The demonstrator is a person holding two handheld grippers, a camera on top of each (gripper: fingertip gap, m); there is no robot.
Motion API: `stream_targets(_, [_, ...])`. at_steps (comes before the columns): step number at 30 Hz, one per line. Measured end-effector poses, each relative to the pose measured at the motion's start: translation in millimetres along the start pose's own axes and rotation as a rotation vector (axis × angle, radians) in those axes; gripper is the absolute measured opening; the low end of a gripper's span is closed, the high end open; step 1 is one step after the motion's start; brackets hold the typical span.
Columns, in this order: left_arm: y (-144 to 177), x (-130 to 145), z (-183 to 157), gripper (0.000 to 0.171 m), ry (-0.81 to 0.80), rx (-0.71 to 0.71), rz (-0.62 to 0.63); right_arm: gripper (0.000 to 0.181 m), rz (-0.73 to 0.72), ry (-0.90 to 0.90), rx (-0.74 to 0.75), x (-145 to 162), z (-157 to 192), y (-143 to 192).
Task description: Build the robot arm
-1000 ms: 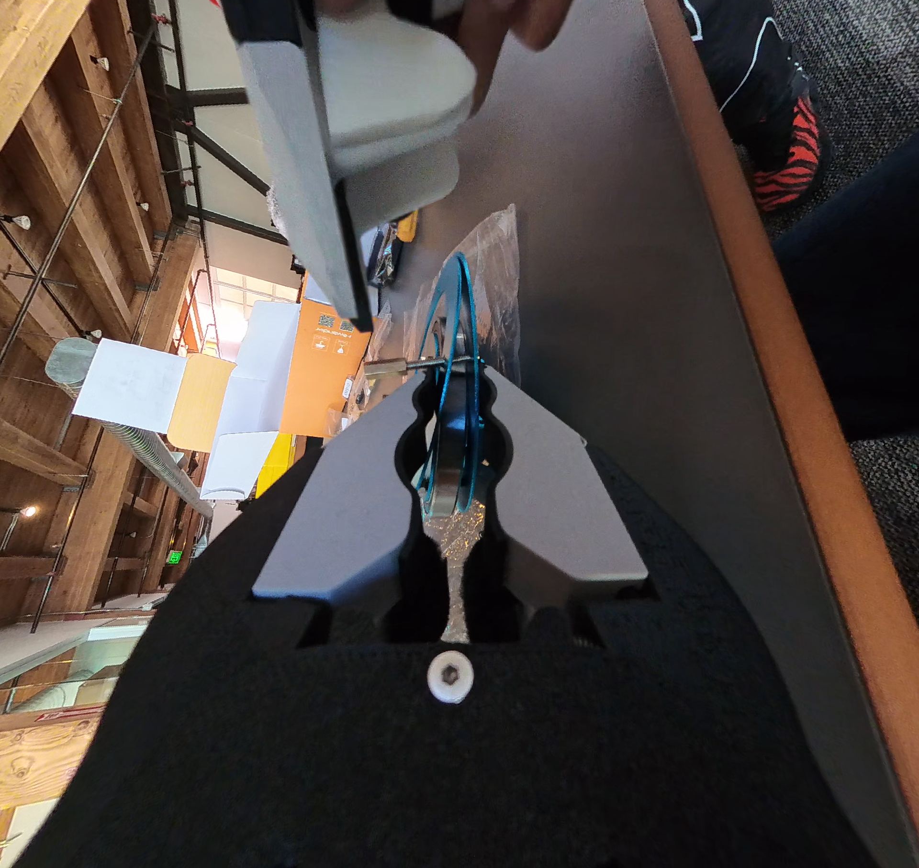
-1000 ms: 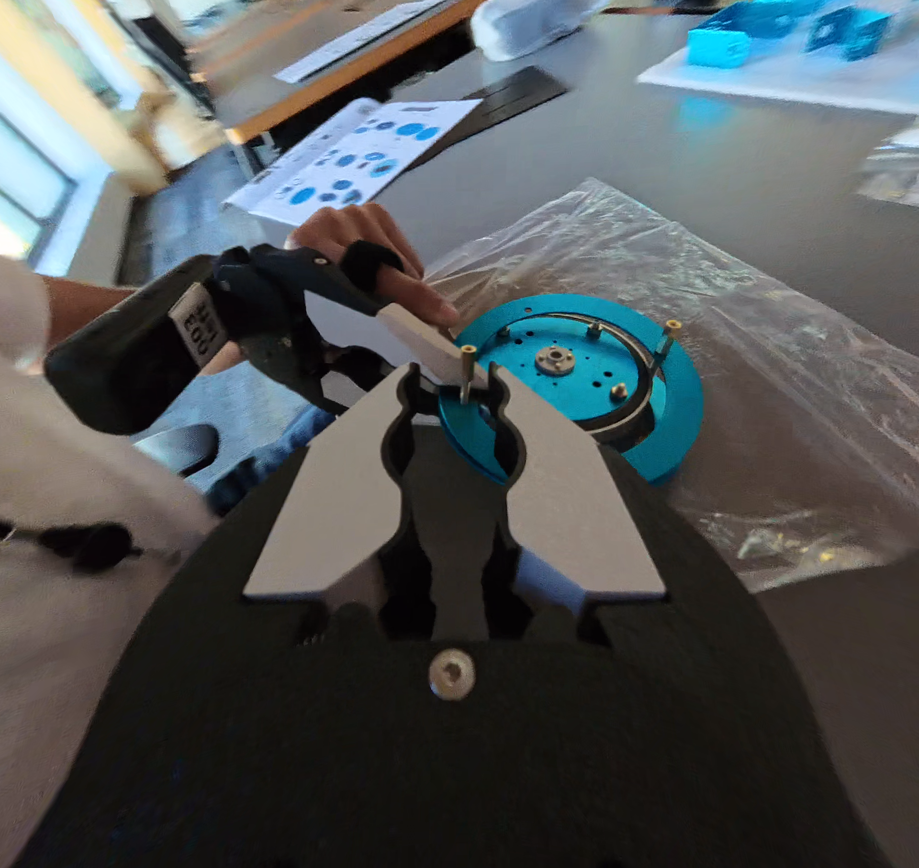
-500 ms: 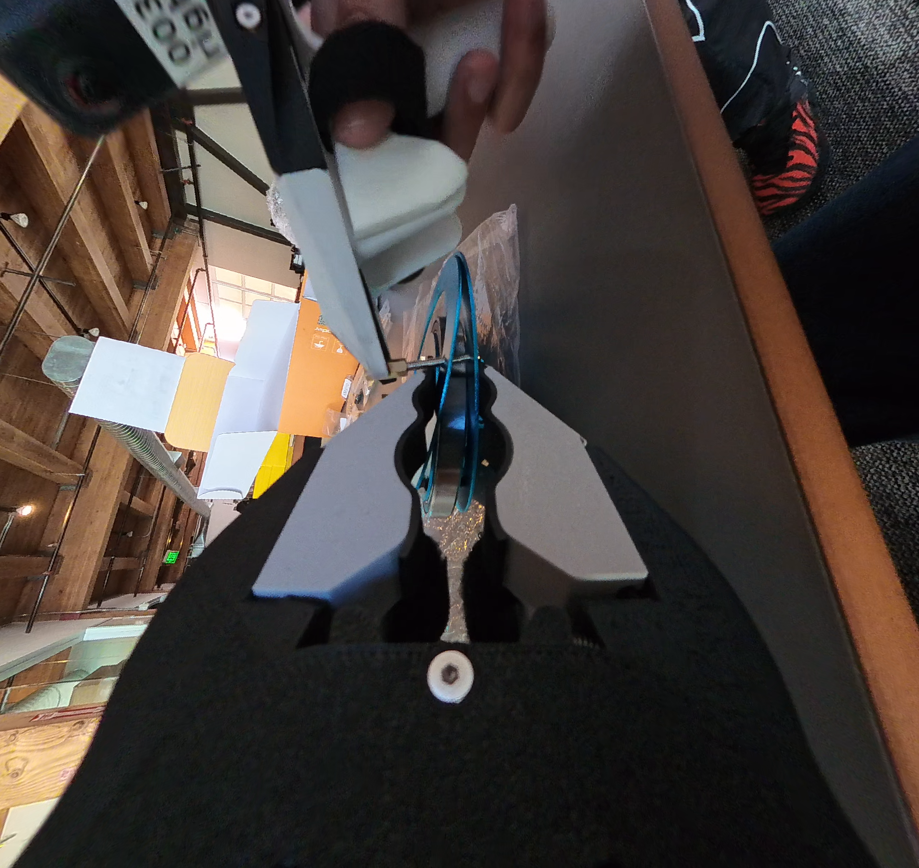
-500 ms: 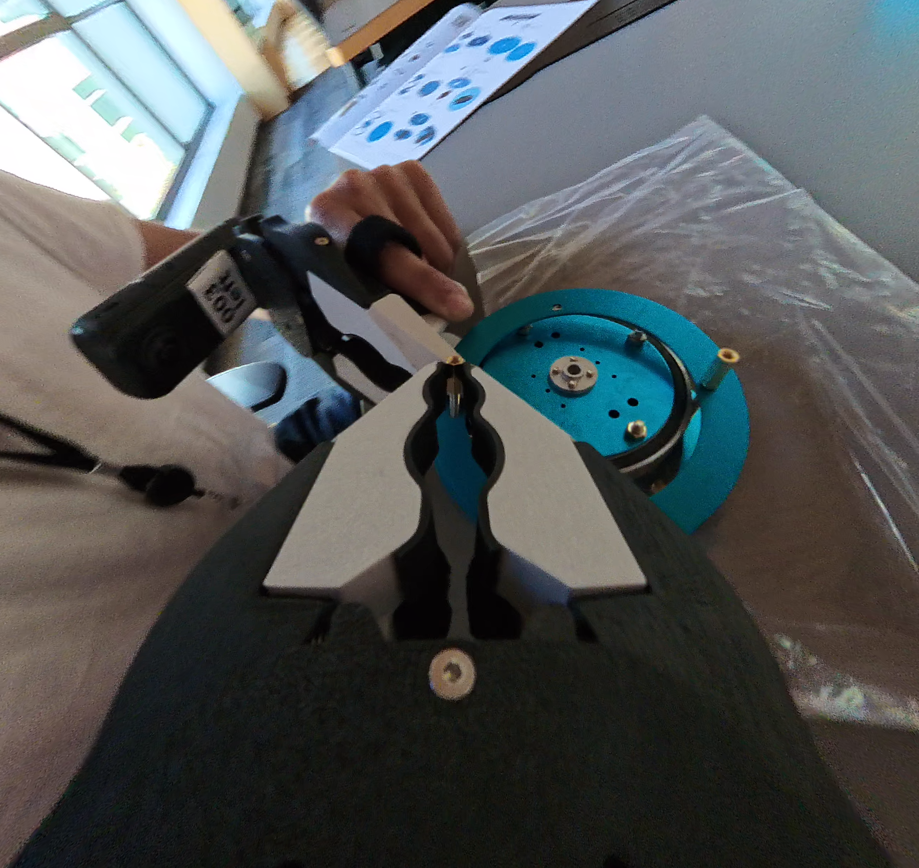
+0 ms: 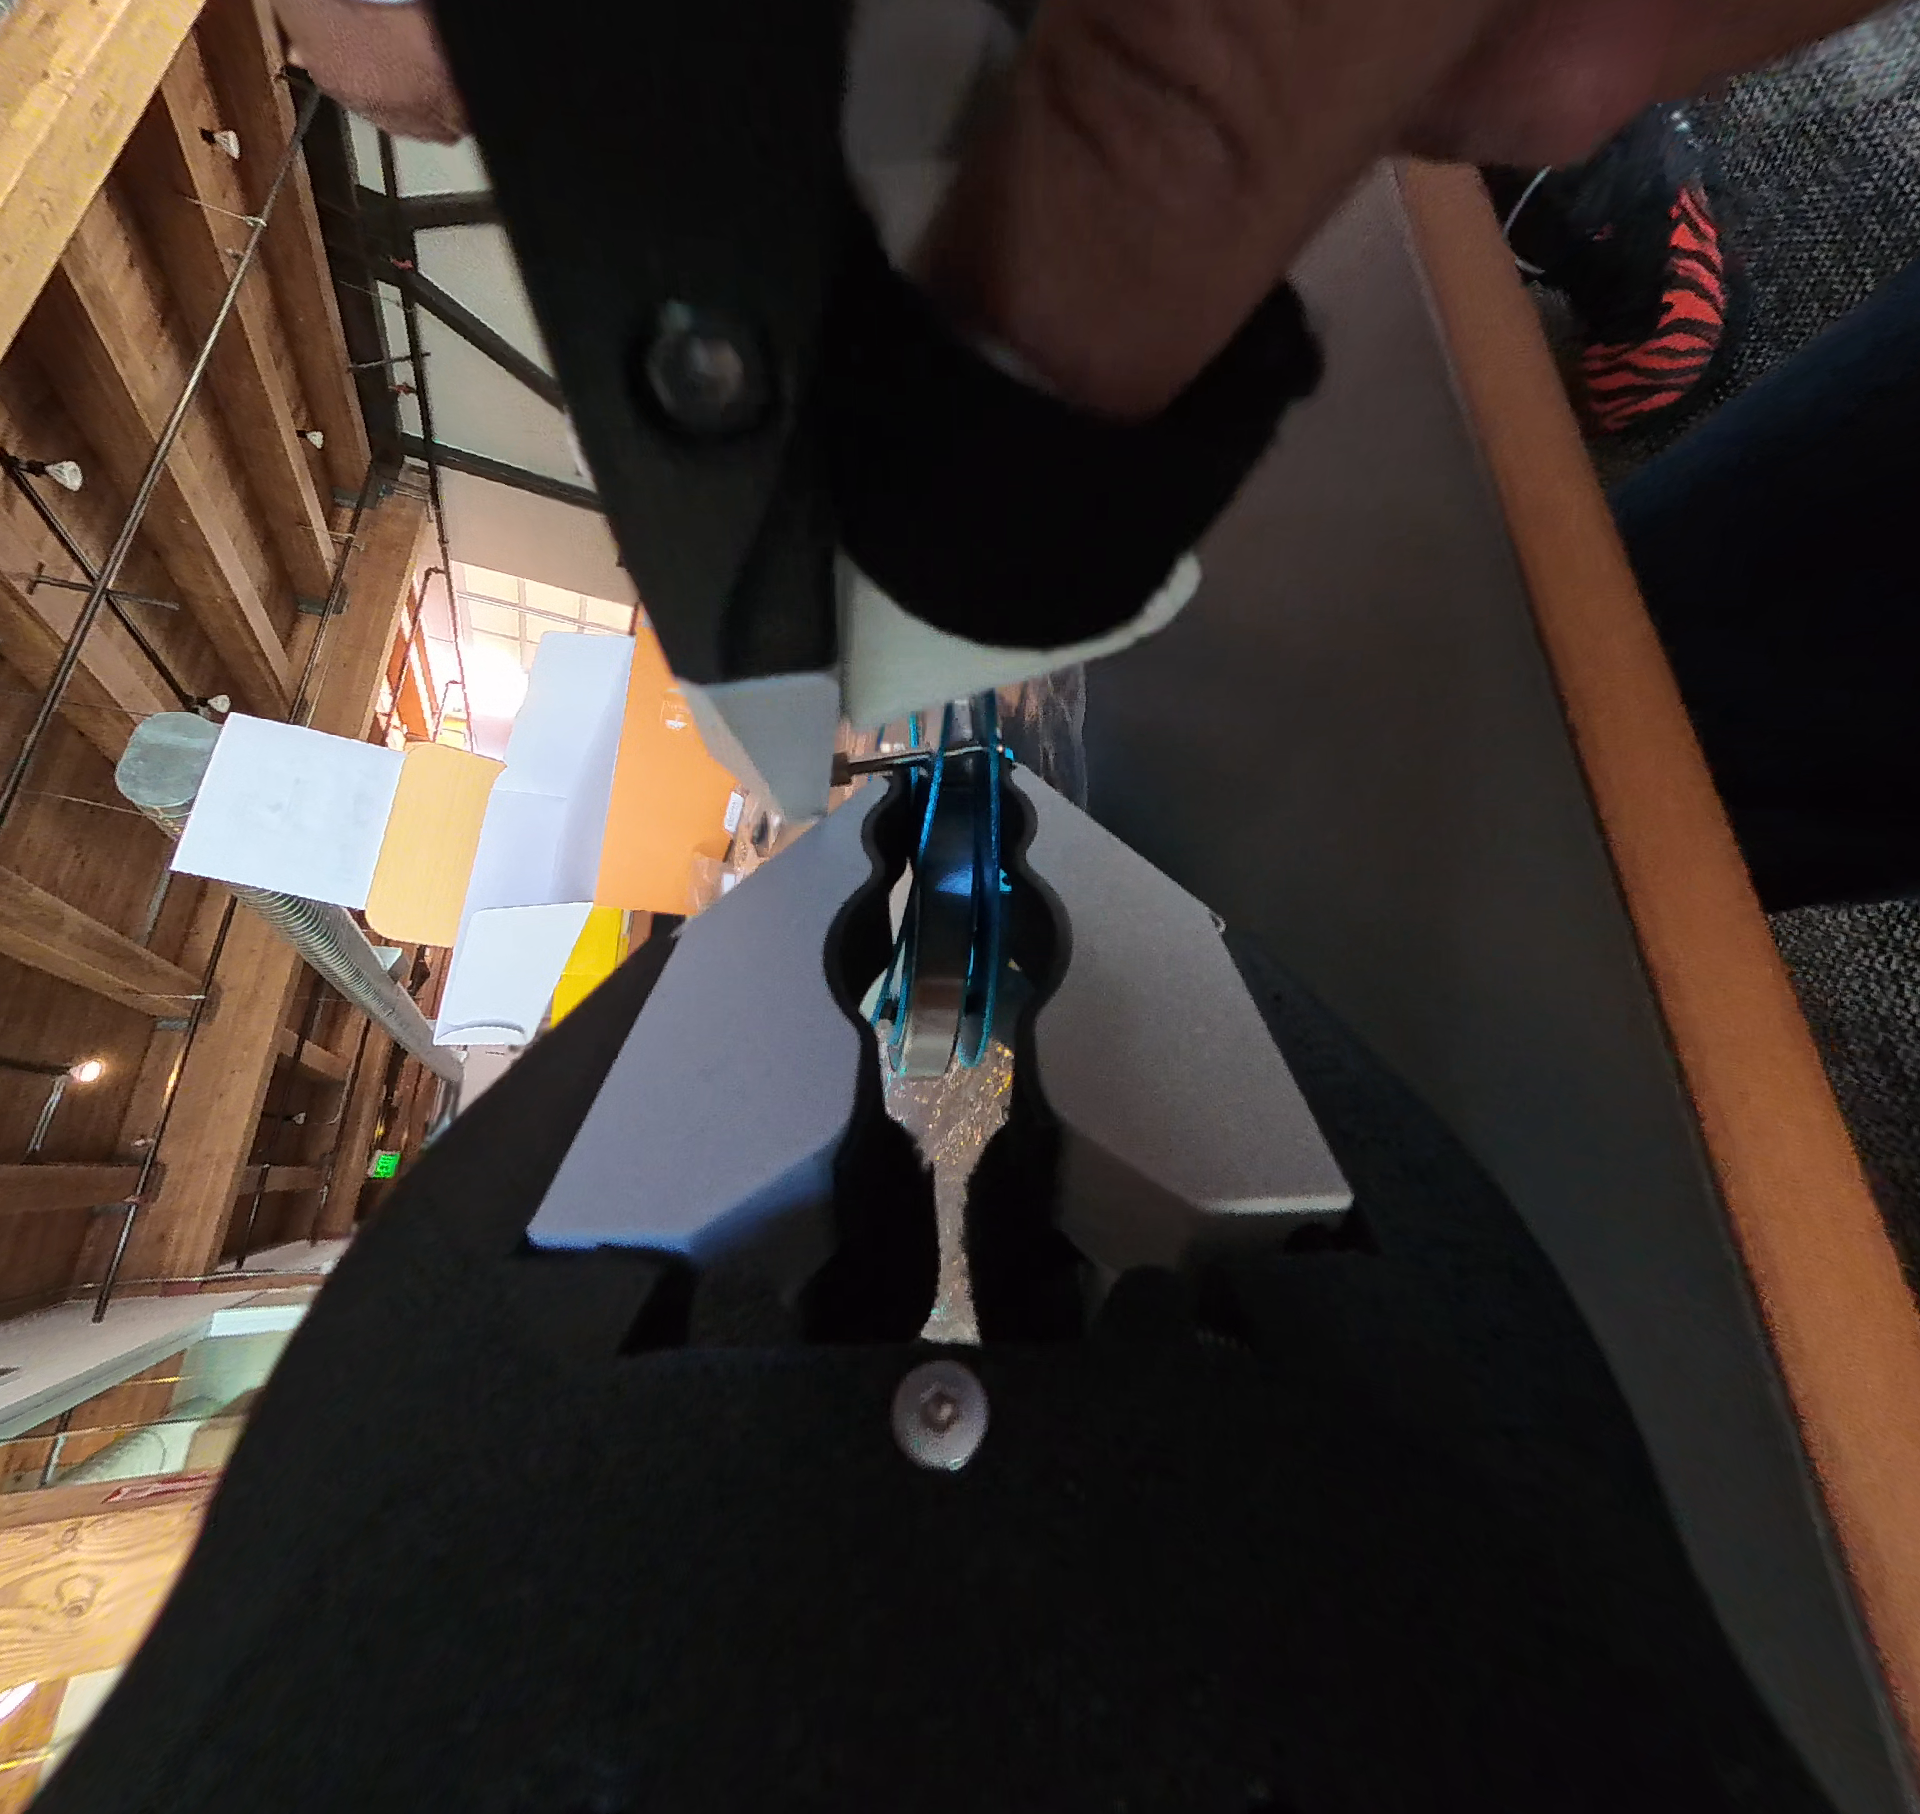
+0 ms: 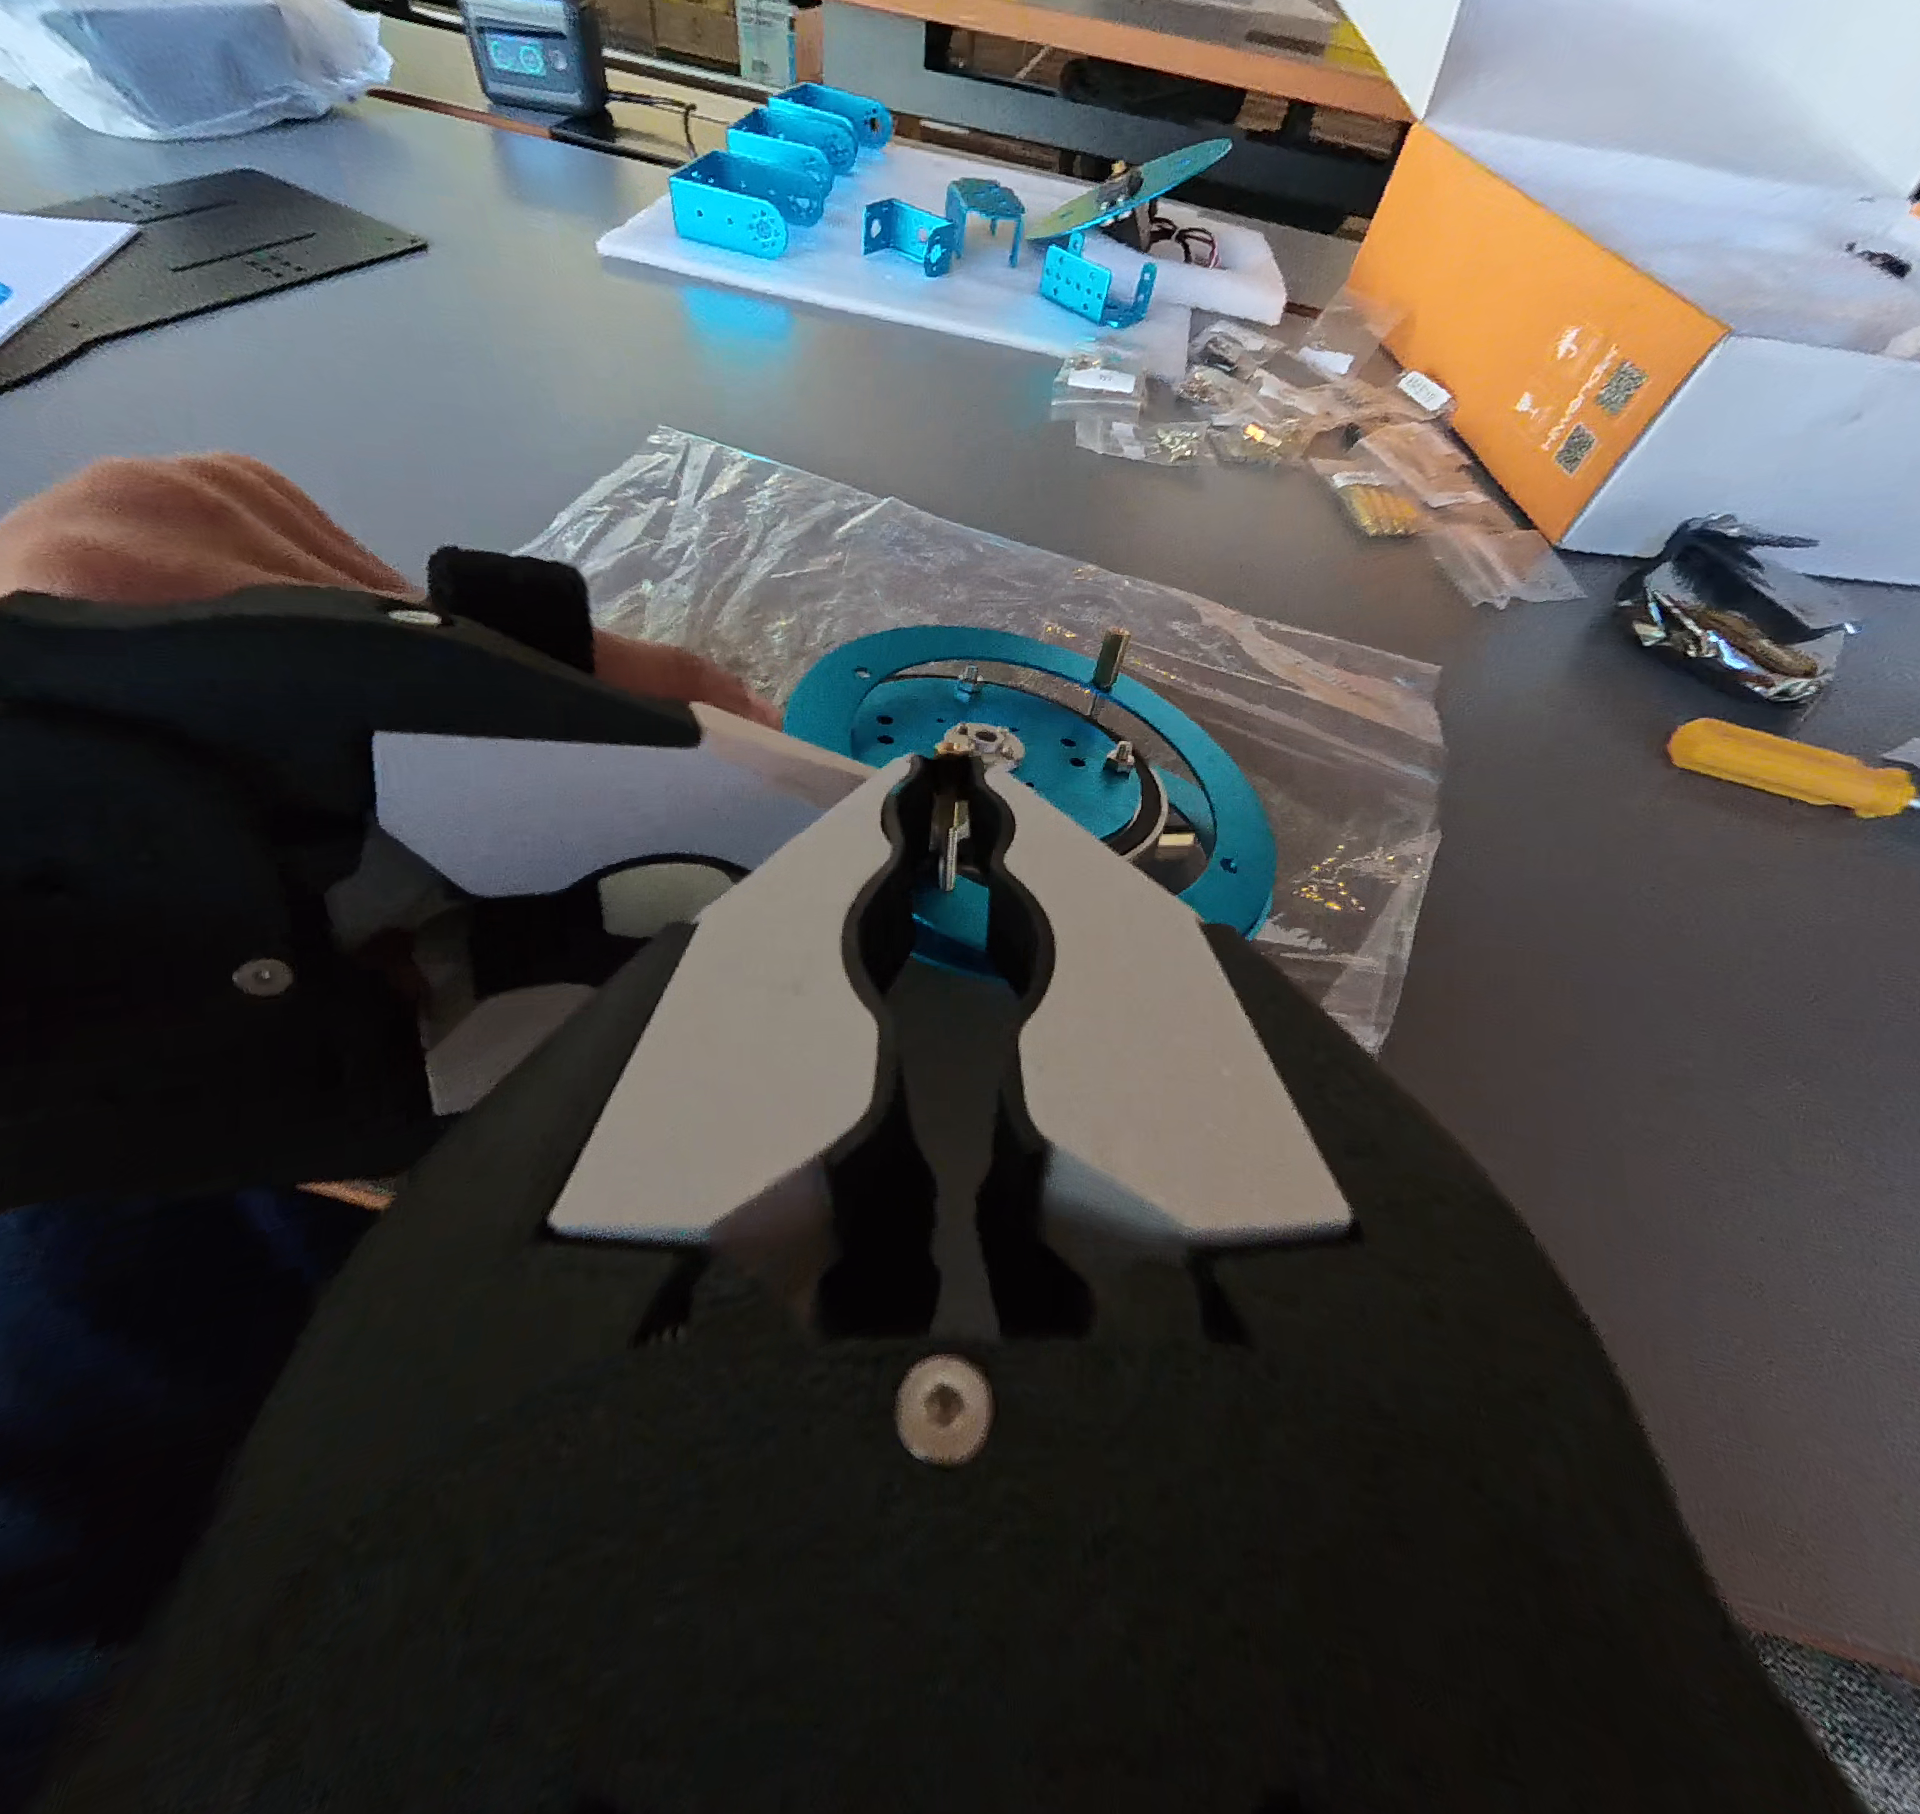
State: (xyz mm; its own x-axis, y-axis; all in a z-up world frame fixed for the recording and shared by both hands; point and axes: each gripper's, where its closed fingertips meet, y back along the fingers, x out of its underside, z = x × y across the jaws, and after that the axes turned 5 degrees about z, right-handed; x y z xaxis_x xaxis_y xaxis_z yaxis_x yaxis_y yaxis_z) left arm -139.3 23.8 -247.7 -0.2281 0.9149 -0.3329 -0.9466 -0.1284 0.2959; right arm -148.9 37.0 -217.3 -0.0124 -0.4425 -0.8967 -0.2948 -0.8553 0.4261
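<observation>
Two claws meet at one round blue metal turntable plate (image 6: 1195, 829) on clear plastic sheeting (image 6: 1039, 559) over the grey table (image 6: 1662, 933); left claw (image 5: 940, 808) clenched on its rim; right claw (image 6: 948, 762) grasping a small brass standoff (image 6: 951, 834); one standoff already upright beyond.

The round plate (image 6: 1049, 777) lies on a plastic sheet (image 6: 1247, 684) at the frame's centre, on the table (image 6: 520, 393). The right gripper (image 6: 943, 762) sits before it, the left gripper (image 6: 810, 756) at its left. A tray of brackets (image 6: 914, 237) lies behind, a box (image 6: 1621, 362) upper right, a screwdriver (image 6: 1787, 782) at right.
</observation>
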Motion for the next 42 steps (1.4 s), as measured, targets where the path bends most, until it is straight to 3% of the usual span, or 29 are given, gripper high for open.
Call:
stream_targets(3, [0, -1, 0, 0.016, 0.006, 0.002, -0.002, 0.018, 0.025, -0.014, -0.157, 1, -4, 4])
stream_targets(7, [0, 0, 1, 0.016, 0.009, 0.002, -0.003, 0.03, -0.026, -0.053, -0.556, -15, -17, 18])
stream_targets(10, [0, 0, 1, 0.016, 0.004, 0.001, -0.003, 0.041, 0.149, 0.018, -0.913, 5, -2, 19])
stream_targets(12, [0, 0, 1, 0.016, 0.007, 0.003, -0.004, 0.039, 0.214, 0.062, -1.081, 13, 3, 14])
stream_targets(15, [1, 0, 2, 0.016, 0.01, 0.004, -0.005, 0.025, 0.236, -0.037, -1.289, -1, 9, 17])
stream_targets(17, [1, 0, 1, 0.016, 0.014, 0.009, -0.006, 0.018, 0.261, -0.04, -1.326, 1, 12, 11])
stream_targets(22, [1, -1, 0, 0.016, 0.007, 0.004, -0.008, 0.004, 0.246, 0.065, -1.287, 8, 11, 4])
stream_targets(25, [1, -1, 1, 0.016, 0.027, 0.01, -0.01, 0.005, 0.227, 0.084, -1.145, 7, 9, 6])
stream_targets(28, [1, 0, 2, 0.016, 0.014, -0.002, 0.003, 0.005, 0.182, 0.111, -0.852, 6, 10, 3])
stream_targets(33, [1, 2, 2, 0.016, -0.014, -0.014, 0.019, 0.005, 0.027, 0.018, -0.198, 4, 4, -1])
stream_targets(36, [1, 2, 1, 0.016, -0.028, -0.022, 0.019, 0.005, 0.013, 0.206, 0.056, 3, 1, 0])
stream_targets(38, [1, 2, 4, 0.015, -0.006, -0.022, 0.013, 0.005, 0.014, 0.182, -0.005, -1, 2, 2])
stream_targets(42, [1, 5, 7, 0.015, 0.019, -0.026, 0.019, 0.021, -0.023, -0.004, -0.485, -24, 1, 20])
